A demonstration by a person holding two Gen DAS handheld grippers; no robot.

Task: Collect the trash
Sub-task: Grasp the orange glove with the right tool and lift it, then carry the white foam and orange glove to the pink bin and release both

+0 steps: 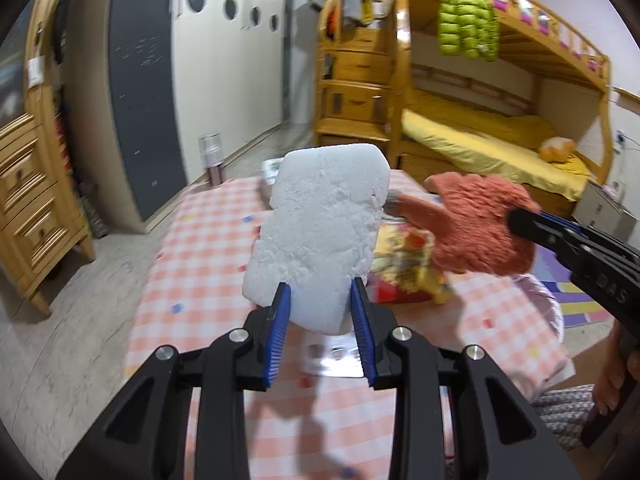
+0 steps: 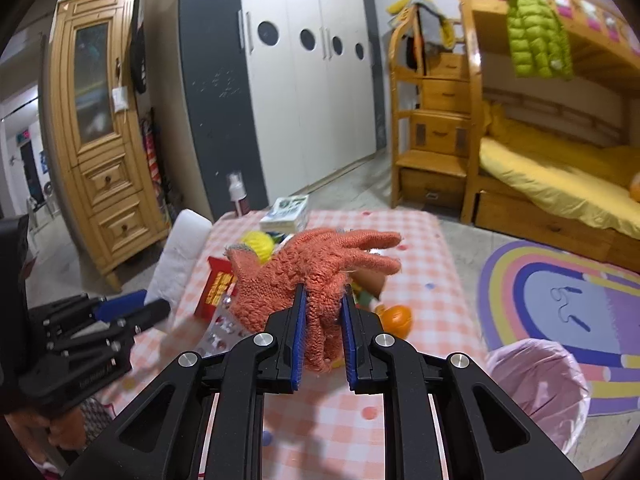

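My left gripper (image 1: 321,294) is shut on a white foam block (image 1: 320,228) and holds it above the checked table (image 1: 192,280). The foam block also shows at the left of the right wrist view (image 2: 180,256). My right gripper (image 2: 323,300) is shut on an orange knitted glove (image 2: 316,276), held above the table; the glove also shows in the left wrist view (image 1: 476,224). A trash bin lined with a pink bag (image 2: 540,384) stands by the table's right side. A red and yellow snack wrapper (image 1: 404,268) and a blister pack (image 2: 224,328) lie on the table.
On the table are a small box (image 2: 286,208), a yellow ball (image 2: 258,244), an orange fruit (image 2: 398,318) and a bottle (image 1: 212,156) at the far edge. A wooden cabinet (image 2: 100,128), wardrobe, bunk bed (image 2: 552,176) and a rainbow rug (image 2: 560,300) surround it.
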